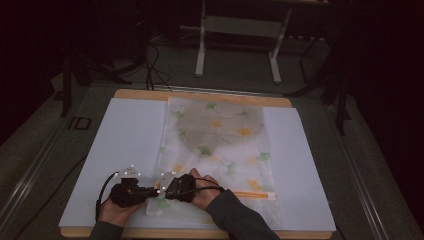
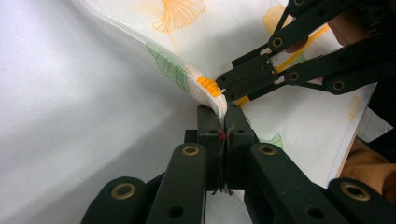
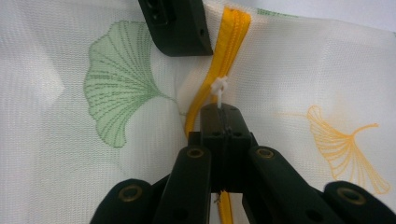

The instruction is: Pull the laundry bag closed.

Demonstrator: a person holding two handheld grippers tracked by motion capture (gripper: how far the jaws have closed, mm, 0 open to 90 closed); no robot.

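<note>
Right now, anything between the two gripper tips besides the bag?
No. In the left gripper view, only the mesh bag's corner by the orange zipper end lies between left gripper and right gripper.

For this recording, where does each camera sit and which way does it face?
High view: above the person's side, facing forward and down on the table; both hands and forearms show, with the left gripper and right gripper.
Left gripper view: rides the left gripper, jaws shut on the mesh bag corner.
Right gripper view: rides the right gripper, shut on the white zipper pull.
Shared: the bag and its yellow zipper.
</note>
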